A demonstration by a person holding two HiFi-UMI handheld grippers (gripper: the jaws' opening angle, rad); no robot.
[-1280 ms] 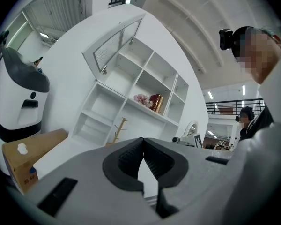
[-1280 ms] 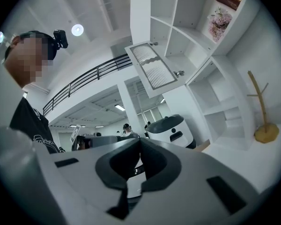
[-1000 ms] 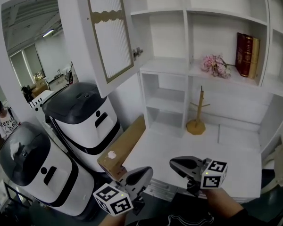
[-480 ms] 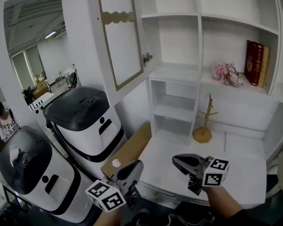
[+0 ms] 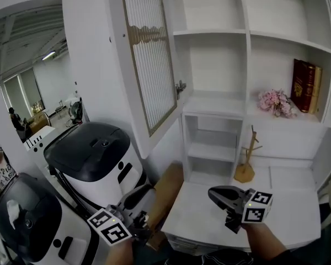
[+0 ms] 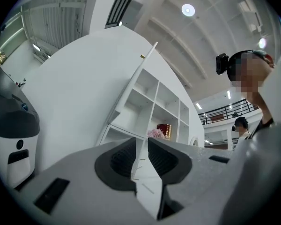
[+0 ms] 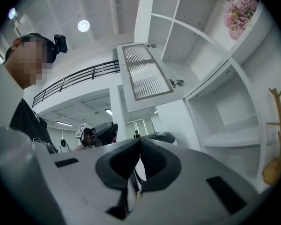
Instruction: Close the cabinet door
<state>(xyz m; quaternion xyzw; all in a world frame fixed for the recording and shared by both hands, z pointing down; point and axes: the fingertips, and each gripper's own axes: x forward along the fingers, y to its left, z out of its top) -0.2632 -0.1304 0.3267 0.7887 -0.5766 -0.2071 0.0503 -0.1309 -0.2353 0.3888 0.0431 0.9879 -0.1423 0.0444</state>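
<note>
The white cabinet door point(image 5: 151, 65) with its ribbed glass panel hangs open to the left of the shelf unit, held on its hinge point(image 5: 180, 87). My left gripper point(image 5: 139, 193) is low at the left, below the door and apart from it. Its jaws are opening, with a slim gap and nothing between them point(image 6: 141, 139). My right gripper point(image 5: 219, 194) hovers over the white desk, shut and empty point(image 7: 139, 140). In the right gripper view the door point(image 7: 147, 76) shows above the jaws, far off.
Two black-and-white machines point(image 5: 94, 159) point(image 5: 27, 214) stand at the left under the door. A cardboard box point(image 5: 166, 187) leans beside the desk point(image 5: 289, 217). A wooden mug tree point(image 5: 247, 159), pink flowers point(image 5: 276, 101) and red books point(image 5: 304, 86) sit in the shelves.
Both grippers have come closer to the cabinet, and the left one has drifted left in the head view. The door looms larger and stays open.
</note>
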